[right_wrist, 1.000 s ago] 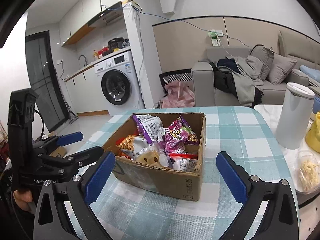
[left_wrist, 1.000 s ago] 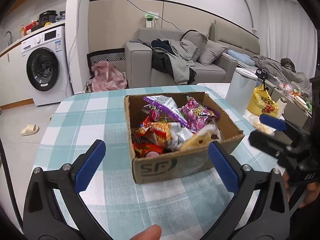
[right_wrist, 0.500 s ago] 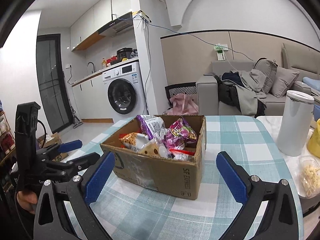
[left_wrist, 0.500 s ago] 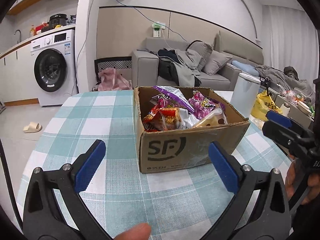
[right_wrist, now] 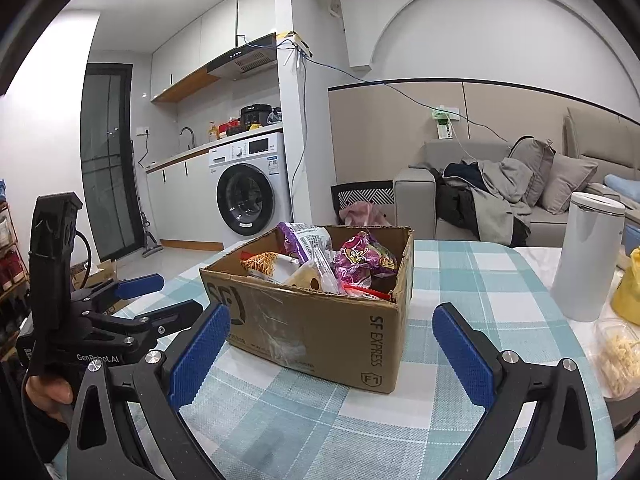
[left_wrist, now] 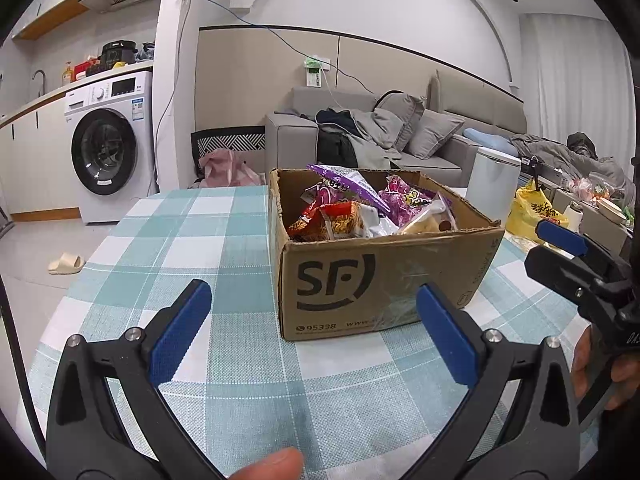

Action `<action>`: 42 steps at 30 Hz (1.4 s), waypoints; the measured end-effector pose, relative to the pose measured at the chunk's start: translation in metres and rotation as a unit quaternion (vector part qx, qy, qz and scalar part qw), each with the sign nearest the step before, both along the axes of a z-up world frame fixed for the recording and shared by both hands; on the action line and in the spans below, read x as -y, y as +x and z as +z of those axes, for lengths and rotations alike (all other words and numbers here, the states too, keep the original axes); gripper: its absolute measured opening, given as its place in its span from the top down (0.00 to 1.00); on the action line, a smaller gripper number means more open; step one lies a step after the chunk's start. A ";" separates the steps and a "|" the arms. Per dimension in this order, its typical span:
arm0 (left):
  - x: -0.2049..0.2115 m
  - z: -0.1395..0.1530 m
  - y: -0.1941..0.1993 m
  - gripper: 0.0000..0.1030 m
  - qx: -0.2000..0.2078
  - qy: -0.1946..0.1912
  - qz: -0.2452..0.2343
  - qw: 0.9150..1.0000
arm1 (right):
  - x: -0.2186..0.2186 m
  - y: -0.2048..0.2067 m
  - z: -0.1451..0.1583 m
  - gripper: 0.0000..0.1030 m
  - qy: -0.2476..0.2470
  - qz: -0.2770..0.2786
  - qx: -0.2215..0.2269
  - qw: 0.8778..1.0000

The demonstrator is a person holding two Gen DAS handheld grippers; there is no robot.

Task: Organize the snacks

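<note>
An open cardboard box (left_wrist: 380, 280) (right_wrist: 320, 328) printed "SF" stands on the checked tablecloth (left_wrist: 192, 240). It holds several snack packets: a purple one (left_wrist: 344, 184) (right_wrist: 300, 240), a magenta one (left_wrist: 404, 200) (right_wrist: 364, 258) and an orange-red noodle pack (left_wrist: 332, 220) (right_wrist: 264, 262). My left gripper (left_wrist: 312, 328) is open, low over the cloth just short of the box's front face. My right gripper (right_wrist: 332, 344) is open too, facing the box's corner, with nothing between its fingers. Each gripper shows in the other's view: the right gripper (left_wrist: 568, 256), the left gripper (right_wrist: 156, 300).
A white cylindrical canister (right_wrist: 584, 256) (left_wrist: 492, 180) stands right of the box, with a yellow bag (left_wrist: 536, 216) and a clear tub of food (right_wrist: 620, 356) nearby. Beyond the table are a grey sofa (left_wrist: 400, 140) and a washing machine (left_wrist: 108, 152). A hand (left_wrist: 600, 364) grips the right handle.
Both grippers have dropped lower and tilted up toward level, so the box is seen more from the side. Both stay open and nothing has been grasped.
</note>
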State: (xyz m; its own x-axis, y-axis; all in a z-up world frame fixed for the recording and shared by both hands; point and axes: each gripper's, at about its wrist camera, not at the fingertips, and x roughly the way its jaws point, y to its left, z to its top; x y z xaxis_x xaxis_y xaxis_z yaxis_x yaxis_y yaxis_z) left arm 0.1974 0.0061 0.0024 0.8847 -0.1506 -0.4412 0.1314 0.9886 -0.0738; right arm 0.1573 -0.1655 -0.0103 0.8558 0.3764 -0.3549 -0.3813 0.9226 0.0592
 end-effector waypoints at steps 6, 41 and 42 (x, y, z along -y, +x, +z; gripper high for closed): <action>0.000 -0.002 0.002 0.01 0.000 0.002 0.001 1.000 | 0.003 -0.001 -0.002 0.00 0.004 -0.003 0.004 1.000; 0.001 -0.004 0.002 0.01 0.001 0.006 0.004 1.000 | 0.000 0.001 -0.005 0.00 -0.002 -0.006 0.005 1.000; 0.001 -0.004 0.002 0.01 0.001 0.006 0.004 1.000 | 0.000 0.001 -0.005 0.00 -0.002 -0.006 0.005 1.000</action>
